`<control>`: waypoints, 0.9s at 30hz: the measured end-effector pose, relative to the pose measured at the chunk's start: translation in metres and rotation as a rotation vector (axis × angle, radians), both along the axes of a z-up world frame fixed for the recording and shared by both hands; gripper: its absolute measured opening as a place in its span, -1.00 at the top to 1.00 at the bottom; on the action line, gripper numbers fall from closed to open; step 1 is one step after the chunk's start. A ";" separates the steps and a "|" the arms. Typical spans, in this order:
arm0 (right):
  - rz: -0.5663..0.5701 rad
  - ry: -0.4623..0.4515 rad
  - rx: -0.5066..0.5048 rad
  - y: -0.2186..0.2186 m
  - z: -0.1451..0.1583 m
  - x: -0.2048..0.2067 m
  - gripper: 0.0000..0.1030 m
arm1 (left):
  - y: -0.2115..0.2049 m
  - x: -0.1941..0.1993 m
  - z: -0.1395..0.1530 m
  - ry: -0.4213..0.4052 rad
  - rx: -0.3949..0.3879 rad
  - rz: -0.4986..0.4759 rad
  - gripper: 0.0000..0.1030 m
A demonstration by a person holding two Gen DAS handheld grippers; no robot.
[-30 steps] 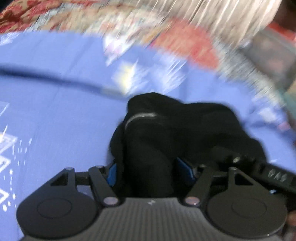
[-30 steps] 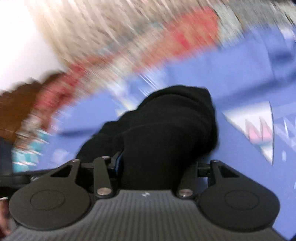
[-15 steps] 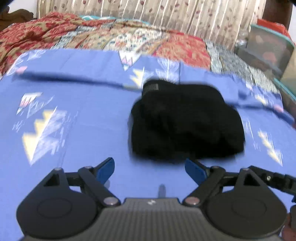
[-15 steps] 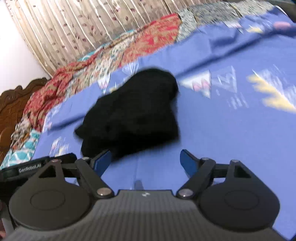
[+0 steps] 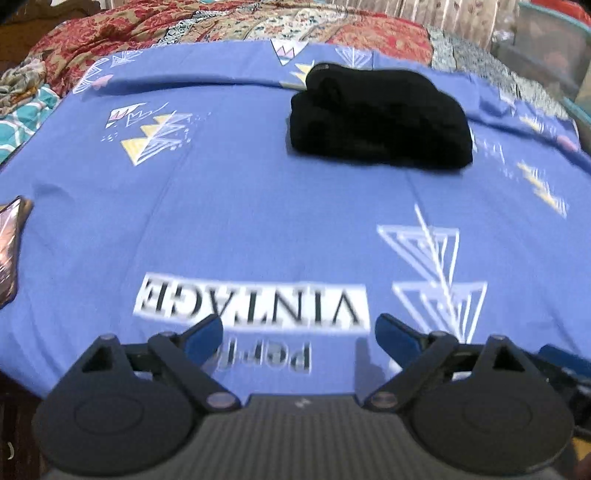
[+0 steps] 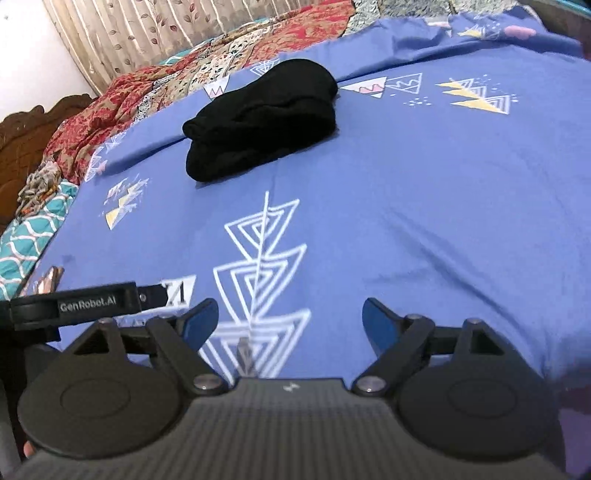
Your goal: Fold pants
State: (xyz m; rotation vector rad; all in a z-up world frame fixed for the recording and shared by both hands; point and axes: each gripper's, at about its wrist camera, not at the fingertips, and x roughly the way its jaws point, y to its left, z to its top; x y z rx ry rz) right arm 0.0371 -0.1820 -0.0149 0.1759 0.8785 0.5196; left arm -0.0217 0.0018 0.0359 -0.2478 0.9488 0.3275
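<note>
The black pants (image 5: 380, 118) lie folded into a thick bundle on the blue printed bedsheet (image 5: 258, 221), toward its far side. In the right wrist view the same pants (image 6: 262, 118) sit at upper left on the sheet (image 6: 424, 203). My left gripper (image 5: 299, 332) hangs over the near part of the sheet, well short of the pants. Its jaws are opening and nothing is between them. My right gripper (image 6: 290, 317) is likewise far back from the bundle, with its jaws opening and empty.
A phone (image 5: 11, 251) lies at the sheet's left edge. A red patterned quilt (image 5: 147, 22) and a teal cloth (image 5: 22, 110) border the far and left sides. A plastic box (image 5: 546, 48) stands at the far right. A wooden headboard (image 6: 22, 147) and a curtain (image 6: 147, 33) lie beyond.
Both grippers let go of the black pants and drew back across the sheet. Their jaws have spread wider, and the bundle now lies far ahead of both.
</note>
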 end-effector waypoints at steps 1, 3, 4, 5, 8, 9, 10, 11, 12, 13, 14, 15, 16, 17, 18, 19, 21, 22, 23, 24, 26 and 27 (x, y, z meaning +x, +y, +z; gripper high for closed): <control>0.000 0.003 -0.001 -0.002 -0.002 -0.003 -0.69 | -0.003 -0.004 -0.002 0.011 0.000 0.001 -0.82; 0.000 0.015 0.008 -0.005 -0.005 -0.009 -0.71 | -0.007 -0.012 -0.007 0.030 -0.007 0.006 -0.83; -0.001 0.019 0.007 -0.005 -0.006 -0.011 -0.71 | -0.008 -0.015 -0.009 0.039 -0.005 0.007 -0.83; 0.002 0.022 0.001 -0.004 -0.007 -0.011 -0.72 | -0.009 -0.018 -0.011 0.049 0.003 0.008 -0.86; 0.006 0.029 0.010 -0.004 -0.008 -0.015 -0.75 | -0.012 -0.022 -0.014 0.061 0.029 -0.001 -0.99; 0.004 0.035 0.016 -0.006 -0.010 -0.013 -0.77 | -0.014 -0.023 -0.015 0.065 0.032 -0.004 -0.99; 0.001 0.043 0.020 -0.009 -0.012 -0.011 -0.78 | -0.014 -0.024 -0.016 0.070 0.034 -0.005 -0.99; -0.005 0.050 0.023 -0.010 -0.013 -0.009 -0.79 | -0.014 -0.024 -0.018 0.077 0.039 -0.007 -1.00; -0.007 0.054 0.026 -0.011 -0.014 -0.008 -0.81 | -0.014 -0.024 -0.019 0.085 0.044 -0.008 -1.00; -0.007 0.057 0.031 -0.011 -0.015 -0.008 -0.82 | -0.015 -0.024 -0.020 0.088 0.045 -0.008 -1.00; -0.008 0.061 0.037 -0.011 -0.015 -0.008 -0.86 | -0.014 -0.024 -0.021 0.089 0.044 -0.008 -1.00; -0.011 0.068 0.046 -0.011 -0.016 -0.007 -0.87 | -0.014 -0.024 -0.021 0.090 0.045 -0.009 -1.00; -0.015 0.071 0.052 -0.011 -0.017 -0.006 -0.88 | -0.014 -0.023 -0.021 0.091 0.044 -0.012 -1.00; -0.018 0.074 0.057 -0.011 -0.018 -0.006 -0.90 | -0.013 -0.023 -0.022 0.093 0.041 -0.015 -1.00; -0.021 0.075 0.061 -0.011 -0.018 -0.006 -0.92 | -0.012 -0.022 -0.023 0.095 0.037 -0.016 -1.00; -0.021 0.074 0.060 -0.010 -0.018 -0.007 -0.92 | -0.012 -0.022 -0.023 0.095 0.034 -0.017 -1.00; -0.015 0.072 0.050 -0.010 -0.018 -0.005 -0.95 | -0.012 -0.022 -0.024 0.095 0.031 -0.020 -1.00; -0.014 0.070 0.048 -0.010 -0.018 -0.005 -0.96 | -0.011 -0.022 -0.024 0.094 0.030 -0.021 -1.00; -0.014 0.069 0.049 -0.010 -0.018 -0.005 -1.00 | -0.011 -0.023 -0.024 0.092 0.028 -0.023 -1.00; -0.017 0.066 0.055 -0.010 -0.019 -0.006 -1.00 | -0.011 -0.023 -0.025 0.091 0.026 -0.025 -1.00; -0.029 0.062 0.055 -0.009 -0.021 -0.007 -1.00 | -0.009 -0.023 -0.025 0.092 0.020 -0.032 -1.00; -0.032 0.060 0.049 -0.008 -0.021 -0.007 -1.00 | -0.009 -0.023 -0.025 0.093 0.016 -0.034 -1.00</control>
